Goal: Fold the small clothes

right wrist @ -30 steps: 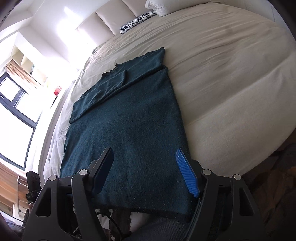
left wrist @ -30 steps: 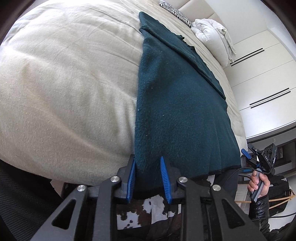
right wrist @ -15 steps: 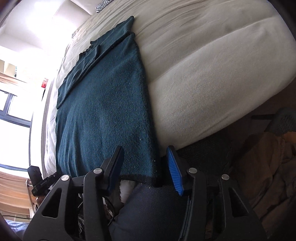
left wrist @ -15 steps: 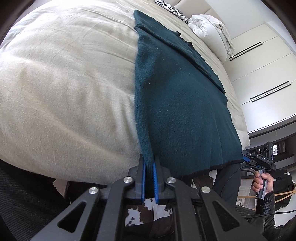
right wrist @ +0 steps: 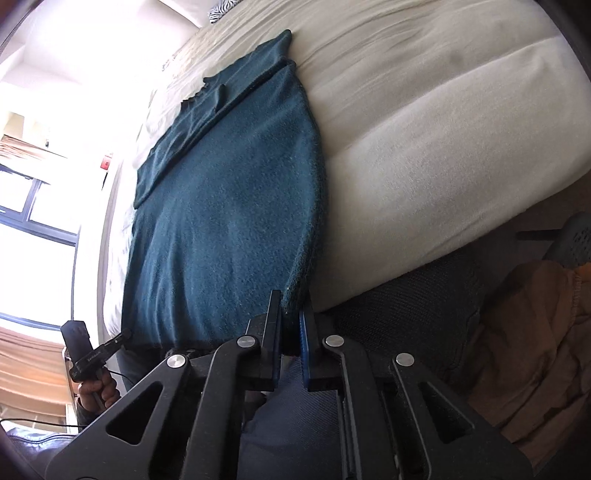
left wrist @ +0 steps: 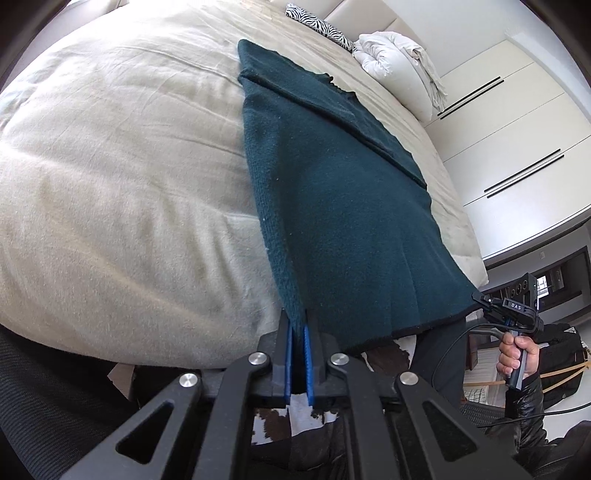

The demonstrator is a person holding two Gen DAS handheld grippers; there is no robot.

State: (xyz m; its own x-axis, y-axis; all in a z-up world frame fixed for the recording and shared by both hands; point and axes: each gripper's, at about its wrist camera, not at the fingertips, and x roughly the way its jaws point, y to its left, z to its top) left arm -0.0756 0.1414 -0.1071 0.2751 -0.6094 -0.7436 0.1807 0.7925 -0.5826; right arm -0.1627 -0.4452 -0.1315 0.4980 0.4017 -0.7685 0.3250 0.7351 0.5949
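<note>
Right wrist: tool (right wrist: pixel 291 325) newly clamping sweater (right wrist: pixel 229 206).

You've got a bed (left wrist: pixel 110 166) with a cream cover as the work surface. Dark teal sweater (left wrist: pixel 332 192) lies flat on it, lengthwise, hem hanging over the near edge, neckline at the far end. One sleeve (left wrist: pixel 332 110) is folded across the upper body. At the far end, by the headboard: a zebra-print pillow (left wrist: pixel 317 27) and a bunched white duvet (left wrist: pixel 399 55). From the right wrist camera, the cover right of the sweater (right wrist: pixel 229 206) is bare cream.
</note>
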